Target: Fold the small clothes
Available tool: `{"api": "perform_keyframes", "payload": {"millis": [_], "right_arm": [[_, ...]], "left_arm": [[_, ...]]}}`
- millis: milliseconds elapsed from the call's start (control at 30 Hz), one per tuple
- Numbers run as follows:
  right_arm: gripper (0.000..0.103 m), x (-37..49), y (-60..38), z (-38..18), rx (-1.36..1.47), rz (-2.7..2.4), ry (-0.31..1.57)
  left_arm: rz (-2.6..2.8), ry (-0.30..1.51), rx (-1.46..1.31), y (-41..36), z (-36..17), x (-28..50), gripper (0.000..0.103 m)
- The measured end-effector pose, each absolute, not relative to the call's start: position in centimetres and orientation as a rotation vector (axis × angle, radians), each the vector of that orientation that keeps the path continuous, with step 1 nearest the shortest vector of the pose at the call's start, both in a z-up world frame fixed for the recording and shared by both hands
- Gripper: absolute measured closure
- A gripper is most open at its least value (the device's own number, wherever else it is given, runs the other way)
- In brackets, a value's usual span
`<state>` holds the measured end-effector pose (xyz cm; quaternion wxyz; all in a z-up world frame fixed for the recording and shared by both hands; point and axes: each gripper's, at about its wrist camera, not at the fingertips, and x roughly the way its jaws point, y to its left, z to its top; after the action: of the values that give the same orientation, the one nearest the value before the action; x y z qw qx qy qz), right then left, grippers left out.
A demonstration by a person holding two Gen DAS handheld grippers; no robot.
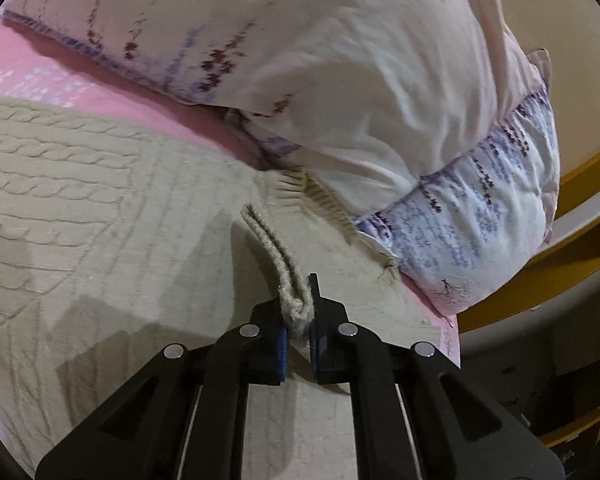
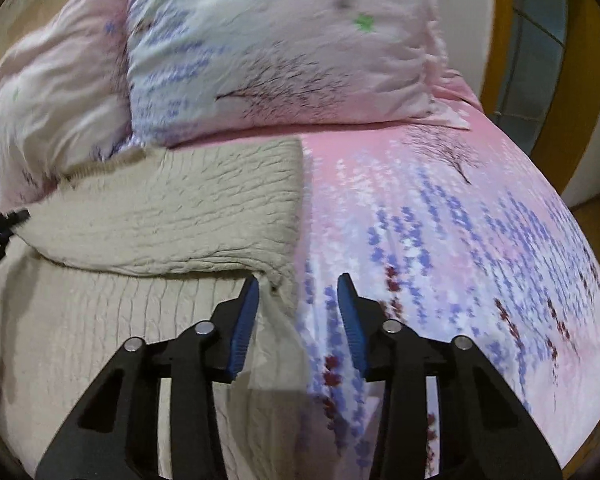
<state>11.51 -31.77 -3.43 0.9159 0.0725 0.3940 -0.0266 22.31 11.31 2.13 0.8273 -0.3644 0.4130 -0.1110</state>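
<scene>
A beige cable-knit sweater (image 1: 100, 216) lies spread on the pink floral bedsheet (image 1: 112, 100). My left gripper (image 1: 298, 312) is shut on a pinched fold of the sweater's knit edge (image 1: 276, 256), which stands up between the blue pads. In the right wrist view the sweater (image 2: 160, 208) has a part folded over on itself, its right edge near the middle. My right gripper (image 2: 298, 292) is open and empty, its left finger (image 2: 246, 312) at the sweater's right edge, its right finger over the sheet (image 2: 460, 240).
Two floral pillows (image 1: 340, 60) lie stacked at the head of the bed, touching the sweater's ribbed hem (image 1: 300, 188). They also show in the right wrist view (image 2: 260, 48). A wooden bed frame (image 1: 560, 272) and the bed's edge are to the right.
</scene>
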Motion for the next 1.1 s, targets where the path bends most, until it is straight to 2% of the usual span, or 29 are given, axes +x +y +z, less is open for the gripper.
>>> {"api": "perform_keyframes", "payload": {"millis": [367, 400, 433, 600, 667, 800, 833, 967, 1100], "right_arm": [[0.067, 13.9, -28.1, -4.1, -0.079, -0.070, 0.855], [0.076, 14.1, -27.9, -4.1, -0.091, -0.079, 0.850], [0.089, 14.4, -27.9, -4.1, -0.098, -0.098, 0.842], [0.091, 14.5, -30.2, -4.0, 0.064, -0.141, 0.829], [0.090, 14.3, -30.2, -4.2, 0.072, -0.153, 0.838], [0.070, 13.9, -29.8, -3.8, 0.078, -0.175, 0.877], [0.068, 13.3, -29.9, -3.1, 0.097, -0.181, 0.859], [0.067, 12.1, -28.3, -0.2, 0.103, -0.142, 0.754], [0.064, 14.4, -22.1, 0.1, 0.014, 0.007, 0.786]], "left_arm": [[-0.256, 0.895, -0.758, 10.9, 1.7, 22.4, 0.096], [-0.258, 0.899, -0.752, 10.8, 1.7, 22.4, 0.096], [-0.259, 0.901, -0.749, 10.7, 1.7, 22.4, 0.096], [-0.243, 0.924, -0.726, 10.6, 0.9, 22.3, 0.096], [-0.227, 0.944, -0.708, 10.4, 0.4, 22.4, 0.096], [-0.225, 0.968, -0.697, 10.4, -0.2, 22.3, 0.095], [-0.230, 0.972, -0.699, 10.6, 0.0, 22.2, 0.095], [-0.228, 0.965, -0.668, 11.1, 0.5, 21.6, 0.092], [-0.231, 0.961, -0.674, 11.6, 0.3, 21.0, 0.091]]}}
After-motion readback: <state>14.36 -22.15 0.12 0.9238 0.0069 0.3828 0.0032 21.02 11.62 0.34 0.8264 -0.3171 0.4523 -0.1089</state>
